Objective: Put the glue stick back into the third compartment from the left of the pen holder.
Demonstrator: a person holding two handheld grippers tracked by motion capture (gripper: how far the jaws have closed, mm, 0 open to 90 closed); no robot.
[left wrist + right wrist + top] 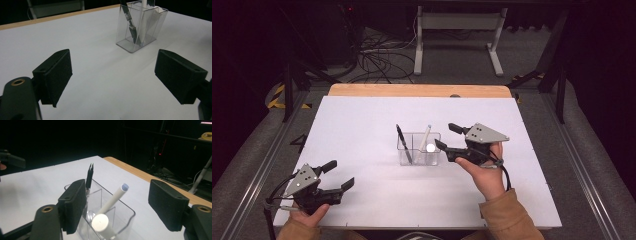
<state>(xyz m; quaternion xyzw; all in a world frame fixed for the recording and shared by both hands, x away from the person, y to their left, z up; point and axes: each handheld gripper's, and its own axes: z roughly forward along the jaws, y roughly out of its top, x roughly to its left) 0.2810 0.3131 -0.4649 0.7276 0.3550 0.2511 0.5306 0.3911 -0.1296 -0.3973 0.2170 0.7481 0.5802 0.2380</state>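
A clear plastic holder (418, 150) stands mid-table with compartments. In it lean a black pen (404, 144) and a white pen (426, 136), and beside them a short white cylinder (430, 147). My right gripper (445, 135) is open just right of the holder, its jaws level with the rim. In the right gripper view the holder (125, 213), black pen (89, 176), white pen (113, 200) and cylinder (100, 223) sit between the open jaws (116, 187). My left gripper (340, 174) rests open near the front left, holding nothing. In the left gripper view (112, 65) the holder (150, 25) stands far ahead.
The white board (362, 125) covers the table, with a wooden strip (419, 90) along the far edge. Beyond it are a white desk frame (459, 30) and tangled cables (379, 60) on the floor. Dark stands flank the table.
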